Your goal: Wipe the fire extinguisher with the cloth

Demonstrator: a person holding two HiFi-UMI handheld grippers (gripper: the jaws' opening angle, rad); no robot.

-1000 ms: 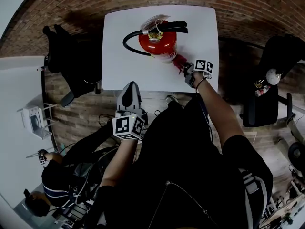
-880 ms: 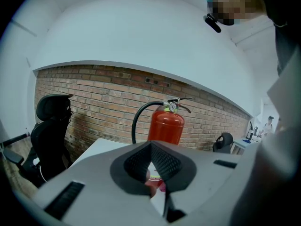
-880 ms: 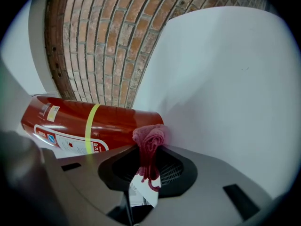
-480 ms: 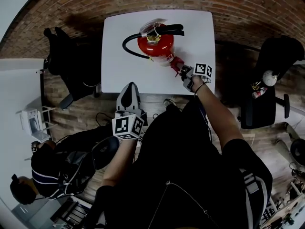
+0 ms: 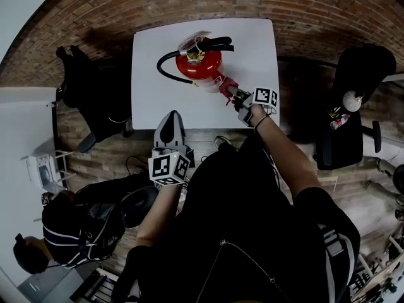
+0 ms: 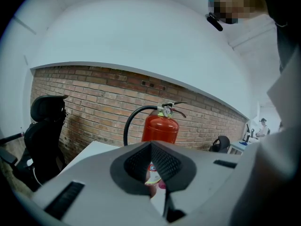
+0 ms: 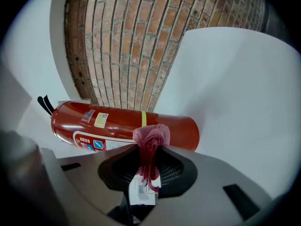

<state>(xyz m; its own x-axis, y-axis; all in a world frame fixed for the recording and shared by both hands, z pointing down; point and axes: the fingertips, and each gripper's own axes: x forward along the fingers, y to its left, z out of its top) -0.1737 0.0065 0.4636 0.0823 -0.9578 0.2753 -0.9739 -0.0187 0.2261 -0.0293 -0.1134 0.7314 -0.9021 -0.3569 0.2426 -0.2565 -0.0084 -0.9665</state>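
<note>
Right gripper (image 7: 148, 161): I am clamping the pink cloth (image 7: 151, 138) and pressing it against the fire extinguisher (image 7: 108, 126).
Fire extinguisher: standing upright on the white table (image 5: 252, 49), directly ahead of my right gripper.
Left gripper (image 6: 151, 146): I am holding it closed and empty at the table's near edge.

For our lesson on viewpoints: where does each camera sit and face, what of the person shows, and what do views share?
Head view: on the person's head, looking steeply down at the red metal fire extinguisher on the white rectangular table; torso, forearms, left claw, right claw show.
Left gripper view: on the left claw, facing the upright extinguisher and brick wall; shut jaws show.
Right gripper view: on the right claw, rolled sideways, facing the extinguisher; jaws pinch the pink-red cloth.
Shared: all show the extinguisher.
</note>
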